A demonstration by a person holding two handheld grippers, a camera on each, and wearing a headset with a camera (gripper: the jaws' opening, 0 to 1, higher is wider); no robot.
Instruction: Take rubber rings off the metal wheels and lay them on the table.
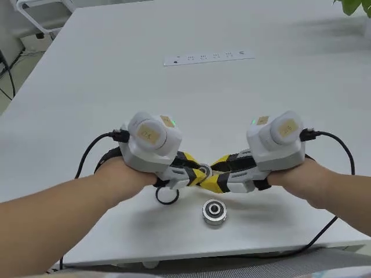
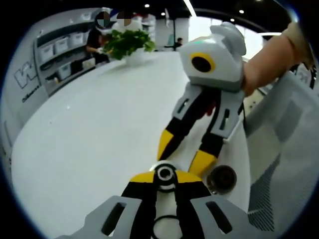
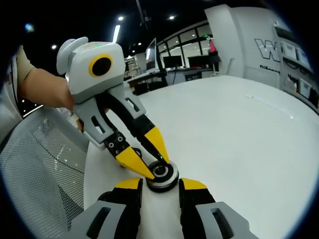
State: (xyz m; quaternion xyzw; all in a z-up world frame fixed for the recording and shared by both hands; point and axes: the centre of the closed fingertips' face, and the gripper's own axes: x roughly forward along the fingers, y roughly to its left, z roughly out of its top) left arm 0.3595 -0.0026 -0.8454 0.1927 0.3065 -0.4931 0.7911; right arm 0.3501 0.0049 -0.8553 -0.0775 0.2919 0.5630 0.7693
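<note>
A small metal wheel (image 1: 204, 171) with a black rubber rim (image 3: 162, 175) is held above the table, between the tips of both grippers. My left gripper (image 2: 165, 175) is shut on this wheel (image 2: 165, 174), and its yellow fingertips (image 3: 134, 160) come in from the left. Facing it, my right gripper (image 3: 160, 184) has its jaws closed to the wheel's width on the rim. Its fingertips (image 2: 167, 145) reach in from above. A second metal wheel (image 1: 214, 211) lies flat on the table below the grippers. One loose rubber ring (image 1: 167, 196) lies to its left.
The white table (image 1: 191, 98) stretches far ahead, with a flat socket strip (image 1: 208, 58) near the middle. The table's near edge (image 1: 220, 255) runs just below the second wheel. Black cables (image 1: 93, 150) trail from both grippers. A potted plant (image 2: 128, 42) stands at the far end.
</note>
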